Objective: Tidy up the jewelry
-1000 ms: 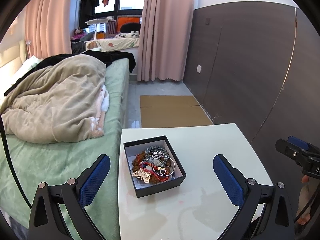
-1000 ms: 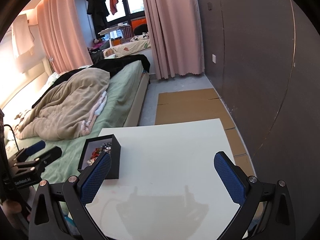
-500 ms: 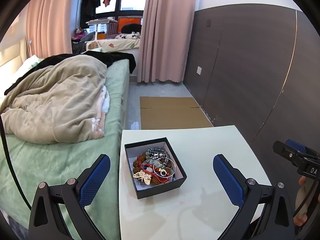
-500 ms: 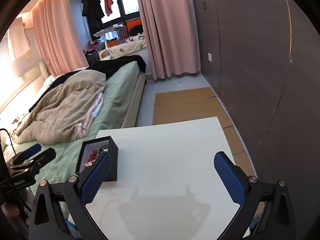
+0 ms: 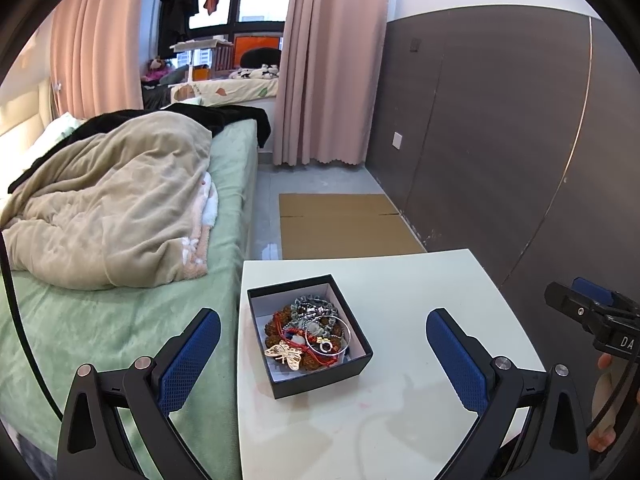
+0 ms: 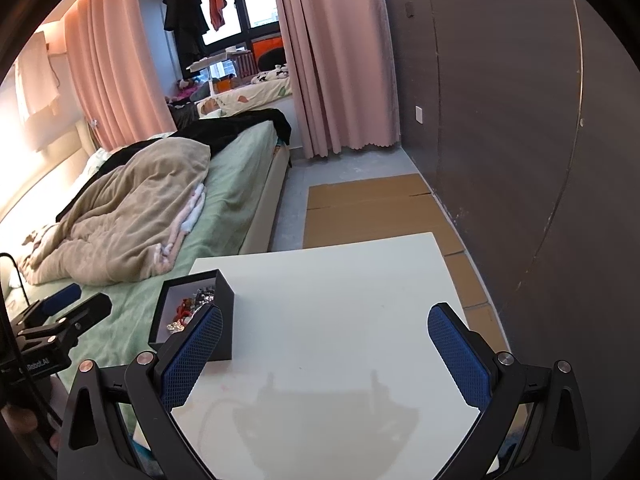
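A black open box [image 5: 320,380] with a white lining sits on the left part of a white table [image 5: 400,288]. It holds tangled jewelry: a gold butterfly piece [image 5: 286,354], a silver bangle [image 5: 328,336], red cord and brown beads. My left gripper [image 5: 322,354] is open and empty, held above the box's near side. My right gripper [image 6: 324,354] is open and empty over the table's middle, with the box [image 6: 224,300] by its left finger. The box's inside is partly hidden in the right wrist view.
A bed [image 5: 120,300] with a beige blanket [image 5: 112,200] touches the table's left side. A dark wall panel [image 5: 500,140] runs along the right. Flat cardboard [image 5: 344,224] lies on the floor beyond the table. The other gripper shows at the right edge of the left wrist view [image 5: 592,316].
Both grippers have tilted and shifted slightly; the box sits a little lower and closer in both views. Both stay open and empty.
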### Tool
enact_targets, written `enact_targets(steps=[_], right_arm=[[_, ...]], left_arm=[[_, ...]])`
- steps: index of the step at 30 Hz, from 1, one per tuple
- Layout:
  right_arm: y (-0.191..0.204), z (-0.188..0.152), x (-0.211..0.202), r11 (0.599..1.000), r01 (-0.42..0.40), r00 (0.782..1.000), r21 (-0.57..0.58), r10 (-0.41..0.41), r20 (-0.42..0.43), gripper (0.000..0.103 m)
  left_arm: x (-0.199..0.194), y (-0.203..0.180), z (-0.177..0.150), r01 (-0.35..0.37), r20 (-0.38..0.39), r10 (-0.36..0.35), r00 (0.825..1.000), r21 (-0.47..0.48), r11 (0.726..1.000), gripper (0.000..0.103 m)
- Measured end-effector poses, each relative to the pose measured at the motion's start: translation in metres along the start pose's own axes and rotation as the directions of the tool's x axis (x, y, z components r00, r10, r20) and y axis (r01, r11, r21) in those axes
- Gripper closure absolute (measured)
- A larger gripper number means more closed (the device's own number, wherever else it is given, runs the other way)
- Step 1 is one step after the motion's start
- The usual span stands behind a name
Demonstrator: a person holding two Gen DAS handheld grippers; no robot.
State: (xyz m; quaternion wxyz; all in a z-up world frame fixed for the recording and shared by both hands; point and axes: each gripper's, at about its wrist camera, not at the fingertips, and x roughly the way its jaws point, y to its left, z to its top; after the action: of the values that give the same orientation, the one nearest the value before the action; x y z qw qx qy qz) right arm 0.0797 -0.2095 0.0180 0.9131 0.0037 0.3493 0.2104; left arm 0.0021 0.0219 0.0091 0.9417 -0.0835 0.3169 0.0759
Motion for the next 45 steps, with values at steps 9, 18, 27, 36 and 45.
enact_targets(steps=[9,18,27,36,45], right_arm=[[0.0005,-0.0003,0.0006,1.0,0.002,1.0,0.001,-0.002,-0.001,0.0],[0.0006,-0.0001,0.0005,1.0,0.002,1.0,0.0,-0.002,0.0,0.0],[0.0013,-0.0008,0.001,1.0,0.002,1.0,-0.003,-0.002,-0.002,0.0],[0.0037,-0.0007,0.0007,1.0,0.008,1.0,-0.006,-0.008,-0.005,0.0],[0.0009,-0.0003,0.0011,1.0,0.002,1.0,0.008,-0.002,-0.011,0.0]], left_arm=[[-0.0032,-0.0005,0.001,0.009,0.007,-0.009,1.0,0.003,1.0,0.0],[-0.003,-0.0014,0.0009,0.007,0.007,-0.007,1.0,0.005,1.0,0.0],[-0.002,-0.0014,0.0001,0.009,0.009,-0.009,1.0,0.004,1.0,0.0],[-0.0015,-0.0021,-0.0009,0.016,0.003,-0.016,1.0,0.006,1.0,0.001],[0.0006,-0.0028,-0.0004,0.021,-0.004,-0.021,1.0,0.003,1.0,0.001]])
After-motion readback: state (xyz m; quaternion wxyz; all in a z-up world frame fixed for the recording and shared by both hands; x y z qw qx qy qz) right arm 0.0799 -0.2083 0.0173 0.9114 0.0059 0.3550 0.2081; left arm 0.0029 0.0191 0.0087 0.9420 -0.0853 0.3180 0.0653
